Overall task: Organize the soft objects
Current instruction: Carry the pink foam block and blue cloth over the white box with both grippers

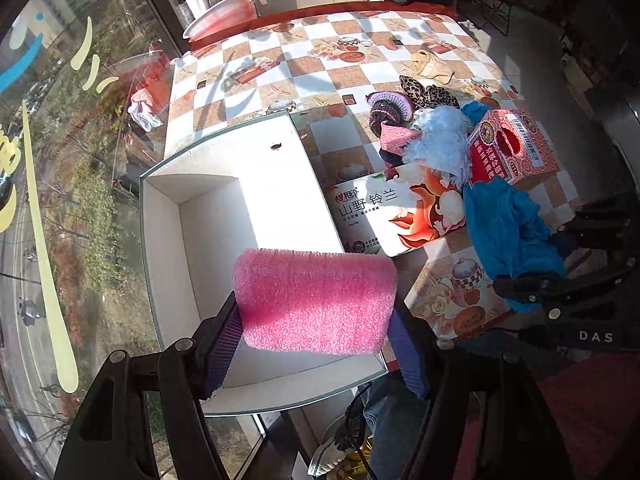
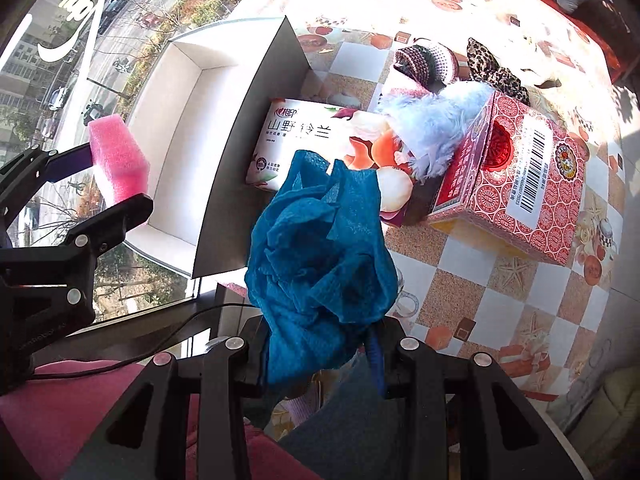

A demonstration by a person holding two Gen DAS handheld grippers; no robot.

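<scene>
Two grips, both full. From the left wrist: left gripper (image 1: 316, 320) clamped on the pink rectangular foam sponge (image 1: 314, 300), squeezed between both pads, poised over the near end of the open white cardboard box (image 1: 168, 240); likely to spring out sideways past the box wall if released unevenly. From the right wrist: right gripper (image 2: 320, 344) closed on the crumpled blue cloth (image 2: 320, 256), just beside that box; loose folds liable to snag its raised flap.
</scene>
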